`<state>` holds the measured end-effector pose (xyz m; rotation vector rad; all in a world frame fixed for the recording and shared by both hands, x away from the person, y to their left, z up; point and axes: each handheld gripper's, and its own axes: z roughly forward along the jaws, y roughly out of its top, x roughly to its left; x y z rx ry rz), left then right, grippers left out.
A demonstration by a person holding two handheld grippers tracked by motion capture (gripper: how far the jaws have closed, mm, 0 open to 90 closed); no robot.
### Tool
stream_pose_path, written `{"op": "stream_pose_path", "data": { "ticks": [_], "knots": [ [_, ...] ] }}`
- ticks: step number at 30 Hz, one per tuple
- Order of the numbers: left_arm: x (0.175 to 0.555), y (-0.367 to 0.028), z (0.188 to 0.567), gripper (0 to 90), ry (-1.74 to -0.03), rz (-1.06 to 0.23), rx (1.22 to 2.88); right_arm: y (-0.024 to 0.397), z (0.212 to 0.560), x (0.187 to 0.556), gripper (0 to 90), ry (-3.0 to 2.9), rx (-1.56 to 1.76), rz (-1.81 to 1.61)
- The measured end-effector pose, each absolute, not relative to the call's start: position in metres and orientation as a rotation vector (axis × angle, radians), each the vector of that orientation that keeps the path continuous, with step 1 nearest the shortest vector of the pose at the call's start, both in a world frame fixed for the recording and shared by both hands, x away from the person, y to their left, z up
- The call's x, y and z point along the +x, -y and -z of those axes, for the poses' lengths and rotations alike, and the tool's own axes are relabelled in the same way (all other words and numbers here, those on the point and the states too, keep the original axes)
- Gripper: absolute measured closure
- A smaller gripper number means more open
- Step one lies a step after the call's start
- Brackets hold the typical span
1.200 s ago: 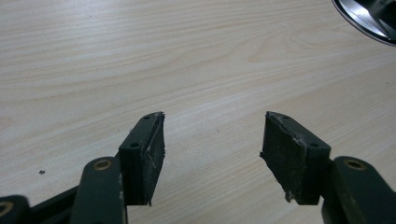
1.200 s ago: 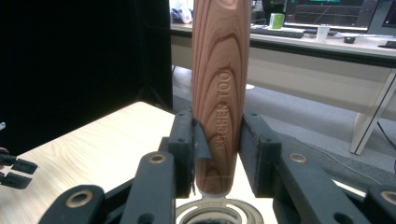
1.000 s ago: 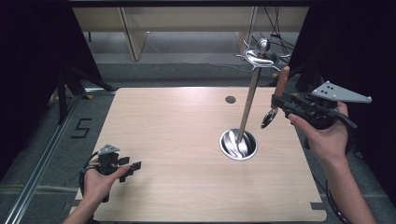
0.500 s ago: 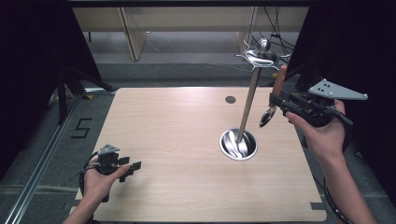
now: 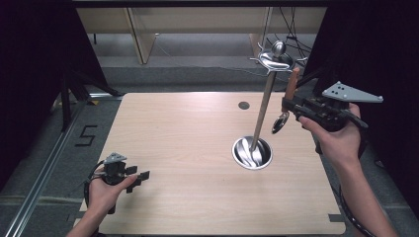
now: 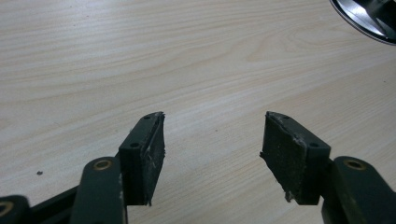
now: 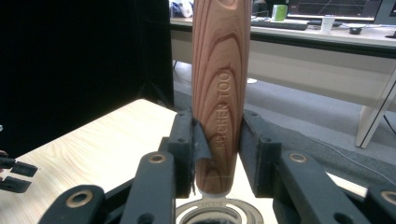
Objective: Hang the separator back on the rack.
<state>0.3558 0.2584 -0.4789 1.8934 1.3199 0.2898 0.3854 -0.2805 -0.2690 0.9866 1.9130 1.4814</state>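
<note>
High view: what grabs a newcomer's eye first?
Likely the tall chrome utensil stand rising from its round base right of the table's centre, hooks at the top. Just right of it, the right gripper is shut on a wooden-handled kitchen tool, held upright beside the pole. At the near left corner the left gripper lies low, jaws open, holding nothing.

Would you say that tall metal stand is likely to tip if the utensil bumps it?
Probably. The stand is a thin pole on a small round base, with hooks high up. The wooden-handled utensil in the right gripper looks rigid, so it wouldn't give.
</note>
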Motion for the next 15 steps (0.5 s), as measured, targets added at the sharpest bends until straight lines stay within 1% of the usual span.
{"op": "stream_pose_path", "data": {
  "ticks": [15],
  "knots": [
    [0.3557, -0.2584, 0.4787, 38.4, -1.322, -0.293, 1.887, 0.2756, 0.2698, 0.39, 68.6, -1.912, 1.004, -1.492]
  ]
}}
